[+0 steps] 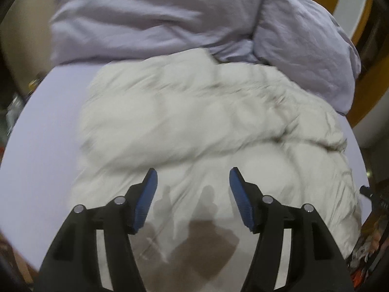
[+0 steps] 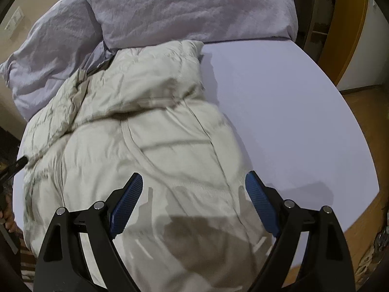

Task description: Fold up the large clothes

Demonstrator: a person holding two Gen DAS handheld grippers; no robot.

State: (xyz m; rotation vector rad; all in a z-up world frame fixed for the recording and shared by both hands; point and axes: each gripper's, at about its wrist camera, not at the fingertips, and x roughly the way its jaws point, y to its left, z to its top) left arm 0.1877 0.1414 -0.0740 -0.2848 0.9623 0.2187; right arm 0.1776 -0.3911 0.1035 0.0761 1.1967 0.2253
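A cream quilted puffer jacket [image 1: 194, 121] lies spread on a pale lilac bed sheet [image 1: 43, 146]; the picture is blurred. My left gripper [image 1: 193, 177] hangs above the jacket's near part, jaws apart, nothing between the blue pads, its shadow on the fabric below. In the right wrist view the same jacket [image 2: 150, 133] lies lengthwise, with stitched seams and a zip running down it. My right gripper [image 2: 193, 182] is open wide over its near end, both pads clear of the cloth. The jacket's far end is folded over in a thick ridge.
A crumpled lilac duvet [image 1: 170, 17] is heaped at the far side of the bed [image 2: 184, 12]. Bare sheet [image 2: 291, 121] stretches to the jacket's right. Wooden floor [image 2: 364, 112] and an orange door frame [image 2: 350, 24] lie beyond the bed's edge. Part of the other gripper [image 2: 17, 165] shows at left.
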